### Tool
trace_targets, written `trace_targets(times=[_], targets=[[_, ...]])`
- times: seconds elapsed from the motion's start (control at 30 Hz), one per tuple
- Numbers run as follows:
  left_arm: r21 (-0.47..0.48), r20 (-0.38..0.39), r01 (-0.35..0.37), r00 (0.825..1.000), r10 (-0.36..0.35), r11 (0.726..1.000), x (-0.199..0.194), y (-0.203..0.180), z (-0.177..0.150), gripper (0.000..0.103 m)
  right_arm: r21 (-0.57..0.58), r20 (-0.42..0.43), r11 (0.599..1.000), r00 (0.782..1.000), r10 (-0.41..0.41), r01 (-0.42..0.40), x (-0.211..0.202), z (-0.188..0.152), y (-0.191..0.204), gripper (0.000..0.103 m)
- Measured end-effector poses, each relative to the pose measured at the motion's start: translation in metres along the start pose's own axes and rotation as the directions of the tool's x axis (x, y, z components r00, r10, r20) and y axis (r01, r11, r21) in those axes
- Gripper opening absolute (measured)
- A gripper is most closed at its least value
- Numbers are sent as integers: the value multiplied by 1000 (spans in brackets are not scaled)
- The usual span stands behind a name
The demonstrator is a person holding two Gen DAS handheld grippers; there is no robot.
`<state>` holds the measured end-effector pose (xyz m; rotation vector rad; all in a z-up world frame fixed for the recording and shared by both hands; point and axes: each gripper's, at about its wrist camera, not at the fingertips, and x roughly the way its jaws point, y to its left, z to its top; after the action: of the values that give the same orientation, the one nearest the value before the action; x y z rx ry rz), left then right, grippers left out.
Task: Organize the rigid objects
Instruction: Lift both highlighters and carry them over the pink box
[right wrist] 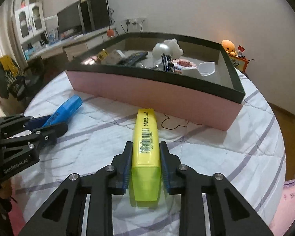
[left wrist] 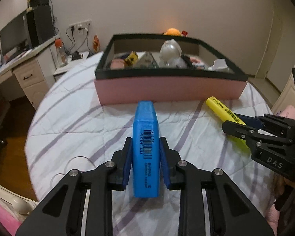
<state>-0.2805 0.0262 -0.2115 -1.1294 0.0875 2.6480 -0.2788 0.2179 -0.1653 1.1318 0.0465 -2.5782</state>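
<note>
My left gripper (left wrist: 145, 147) is shut on a blue highlighter (left wrist: 146, 137), held above the bed and pointing at the pink box (left wrist: 167, 90). My right gripper (right wrist: 146, 151) is shut on a yellow highlighter (right wrist: 145, 143), also pointing at the pink box (right wrist: 147, 94). Each gripper shows in the other's view: the right gripper (left wrist: 238, 127) with the yellow highlighter (left wrist: 220, 106) at right, the left gripper (right wrist: 49, 125) with the blue highlighter (right wrist: 66, 108) at left. The box has a black rim and holds several small items.
The box stands on a white bedspread with purple stripes (left wrist: 78, 118). A desk with monitor (left wrist: 11, 33) and a bottle (left wrist: 60, 53) is at the left. A thin wire (right wrist: 171, 123) lies by the box. An orange plush (right wrist: 228, 47) sits behind it.
</note>
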Motion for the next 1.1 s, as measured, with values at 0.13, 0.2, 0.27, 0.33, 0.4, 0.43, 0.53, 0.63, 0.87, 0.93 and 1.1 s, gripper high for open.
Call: trace_targets(times=[0.13, 0.2, 0.27, 0.33, 0.4, 0.43, 0.53, 0.63, 0.87, 0.93, 1.1], targets=[[-11, 61, -13, 998, 13, 1000, -24, -3, 5, 26, 21, 92, 1000, 996, 19, -21, -27, 1, 1, 27], [-21, 105, -26, 994, 28, 999, -40, -4, 10, 26, 18, 136, 1000, 990, 19, -22, -43, 5, 3, 27], [-25, 167, -37, 985, 40, 999, -64, -5, 16, 26, 15, 199, 1000, 980, 21, -25, -64, 9, 5, 27], [-22, 219, -42, 975, 45, 999, -84, -6, 21, 26, 10, 250, 1000, 968, 23, -26, -83, 16, 7, 27], [-9, 264, -42, 964, 43, 999, -103, -10, 27, 26, -9, 291, 1000, 957, 15, -13, -101, 22, 12, 27], [-5, 284, -45, 958, 45, 999, -110, -12, 30, 26, -13, 326, 1000, 945, 8, -4, -111, 25, 14, 27], [1, 343, -77, 937, 72, 997, -134, -17, 36, 26, -35, 392, 999, 920, -1, 16, -137, 32, 21, 27], [-14, 411, -90, 907, 87, 996, -161, -19, 41, 26, -53, 460, 997, 888, -20, 50, -161, 35, 31, 27], [-31, 550, -151, 823, 143, 988, -211, -24, 54, 26, -79, 613, 989, 788, -51, 126, -204, 39, 49, 27], [-27, 565, -156, 812, 144, 987, -217, -26, 56, 27, -92, 634, 984, 771, -62, 155, -212, 41, 55, 27], [-21, 590, -162, 795, 143, 987, -225, -32, 58, 27, -91, 673, 983, 738, -57, 159, -221, 44, 60, 27]])
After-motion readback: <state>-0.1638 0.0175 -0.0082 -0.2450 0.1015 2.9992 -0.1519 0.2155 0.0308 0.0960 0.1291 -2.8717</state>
